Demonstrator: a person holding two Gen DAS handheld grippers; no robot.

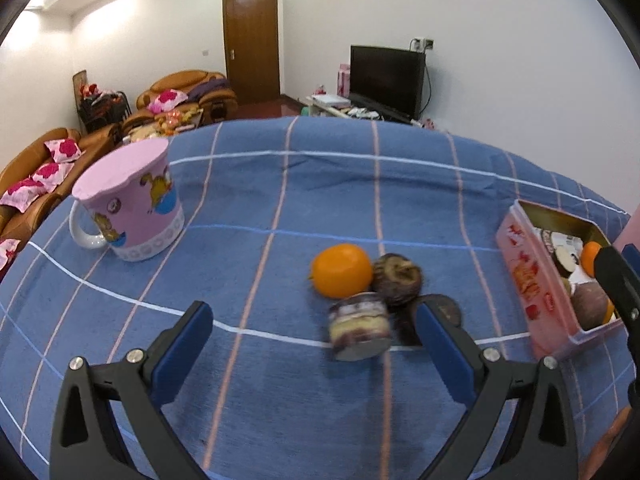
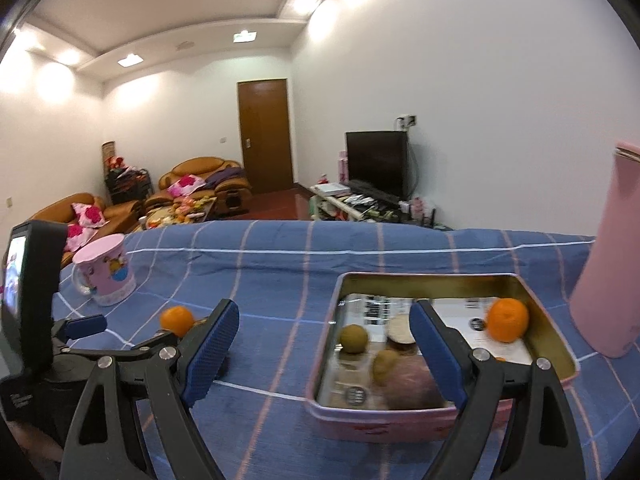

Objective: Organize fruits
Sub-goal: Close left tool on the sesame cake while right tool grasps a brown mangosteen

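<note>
I've got both grippers over the blue checked cloth [image 1: 320, 200]. Left gripper [image 1: 316, 332] has its jaws wide apart and grips nothing; a small jar [image 1: 359, 330] lying on its side sits on the cloth between the fingers, nearer the right one, blurred, no pad touching it. Just behind the jar are an orange [image 1: 342, 270] and a dark brown round fruit [image 1: 398, 279], touching each other; another dark piece [image 1: 448, 308] shows behind the right finger, can't tell what it is. Pink mug [image 1: 132, 208] stands upright far left on the cloth. Right gripper [image 2: 324, 344] is also wide open and empty, held over the near left part of the pink tin [image 2: 400, 420]. Inside the tin: an orange [image 2: 507, 320] at the far right, two greenish-brown round fruits [image 2: 353, 337] toward the left, a blurred purplish one [image 2: 408, 384] at the near side. A pink bottle [image 2: 608, 264] stands upright just right of the tin.
</note>
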